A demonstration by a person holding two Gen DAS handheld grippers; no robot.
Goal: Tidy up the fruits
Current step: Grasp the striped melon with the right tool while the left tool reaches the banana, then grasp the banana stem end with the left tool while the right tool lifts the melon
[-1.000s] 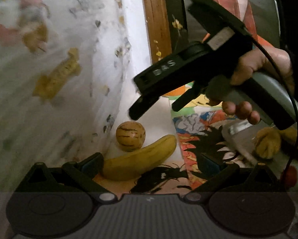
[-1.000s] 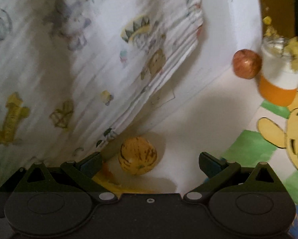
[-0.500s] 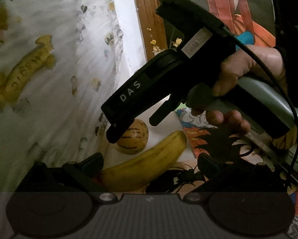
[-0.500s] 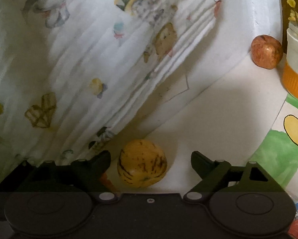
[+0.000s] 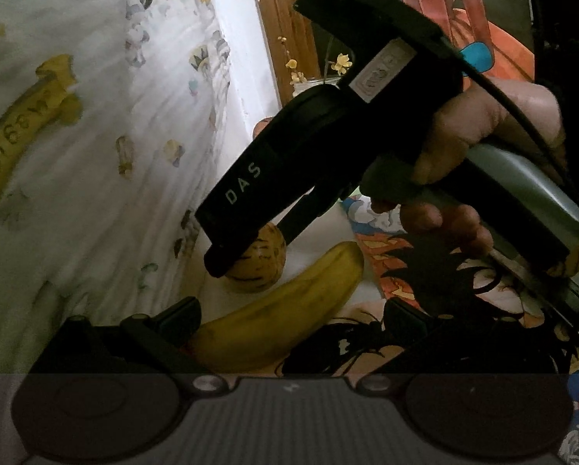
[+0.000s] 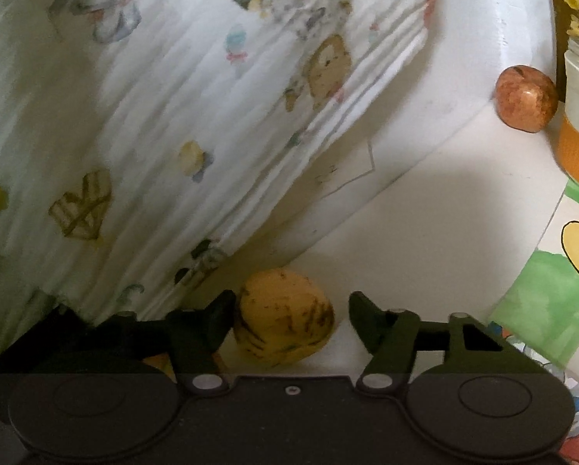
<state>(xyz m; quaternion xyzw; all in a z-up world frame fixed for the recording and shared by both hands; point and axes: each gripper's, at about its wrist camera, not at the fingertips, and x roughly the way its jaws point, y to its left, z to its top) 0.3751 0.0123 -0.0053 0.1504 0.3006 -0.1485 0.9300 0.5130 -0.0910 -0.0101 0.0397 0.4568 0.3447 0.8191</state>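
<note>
Taking the striped yellow fruit (image 6: 283, 316) as landmark: left of it hangs the printed curtain (image 6: 212, 116), and our left gripper (image 5: 291, 319) sits spread and empty around the banana (image 5: 281, 310) lying just in front. Our right gripper (image 6: 291, 316) has just been closing; 1 finger touches the fruit, the other stands apart. We should center, then squeeze gently so it cannot roll.
</note>
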